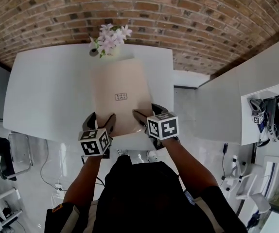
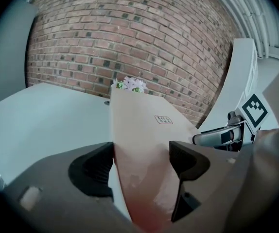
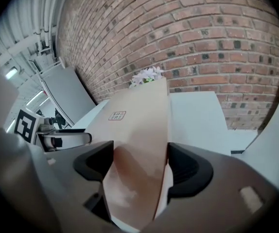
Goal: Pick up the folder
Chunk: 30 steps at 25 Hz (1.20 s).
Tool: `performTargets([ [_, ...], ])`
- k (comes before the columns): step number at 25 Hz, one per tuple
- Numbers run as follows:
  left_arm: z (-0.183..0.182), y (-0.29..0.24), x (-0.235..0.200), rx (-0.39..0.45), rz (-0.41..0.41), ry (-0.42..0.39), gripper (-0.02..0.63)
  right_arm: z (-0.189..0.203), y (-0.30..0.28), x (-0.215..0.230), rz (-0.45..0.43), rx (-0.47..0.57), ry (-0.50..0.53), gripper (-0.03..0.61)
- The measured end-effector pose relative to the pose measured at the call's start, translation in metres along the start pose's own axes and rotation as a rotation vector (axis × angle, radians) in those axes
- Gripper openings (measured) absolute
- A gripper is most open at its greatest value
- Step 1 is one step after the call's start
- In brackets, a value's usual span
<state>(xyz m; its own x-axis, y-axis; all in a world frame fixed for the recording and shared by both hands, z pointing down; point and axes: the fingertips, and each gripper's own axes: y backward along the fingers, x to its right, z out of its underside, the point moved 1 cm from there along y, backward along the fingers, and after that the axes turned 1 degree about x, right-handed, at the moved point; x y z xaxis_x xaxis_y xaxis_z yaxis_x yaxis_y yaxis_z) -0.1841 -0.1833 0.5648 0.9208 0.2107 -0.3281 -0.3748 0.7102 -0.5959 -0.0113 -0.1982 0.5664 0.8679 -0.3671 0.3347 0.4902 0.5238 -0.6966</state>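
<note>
A flat beige folder [image 1: 119, 97] with a small label lies lengthwise over the white table [image 1: 47, 91], its near end raised off the surface. My left gripper [image 1: 102, 125] is shut on the folder's near left corner, and my right gripper [image 1: 146, 116] is shut on the near right corner. In the left gripper view the folder [image 2: 144, 130] runs slanted between the jaws of the left gripper [image 2: 142, 161]. The right gripper view shows the folder [image 3: 134, 125] filling the gap of the right gripper [image 3: 140, 164]. The folder's far end points at the flowers.
A small pot of pale pink flowers [image 1: 109, 39] stands at the table's far edge, just beyond the folder, with a brick wall behind. A chair [image 1: 13, 154] stands at the near left. A white counter [image 1: 256, 96] with dark gear on it is at the right.
</note>
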Motion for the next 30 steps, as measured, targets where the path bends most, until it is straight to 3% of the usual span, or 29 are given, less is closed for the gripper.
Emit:
performTargets([
  [14,-0.028,0.087,0.123,0.189,-0.022,-0.076,0.364,-0.008,0.147,0.006,-0.042,0.186,0.052,0.355],
  [30,0.013,0.176,0.251,0.352,-0.079,-0.094,0.364,0.038,0.291,0.019,-0.076,0.299,0.183,0.358],
])
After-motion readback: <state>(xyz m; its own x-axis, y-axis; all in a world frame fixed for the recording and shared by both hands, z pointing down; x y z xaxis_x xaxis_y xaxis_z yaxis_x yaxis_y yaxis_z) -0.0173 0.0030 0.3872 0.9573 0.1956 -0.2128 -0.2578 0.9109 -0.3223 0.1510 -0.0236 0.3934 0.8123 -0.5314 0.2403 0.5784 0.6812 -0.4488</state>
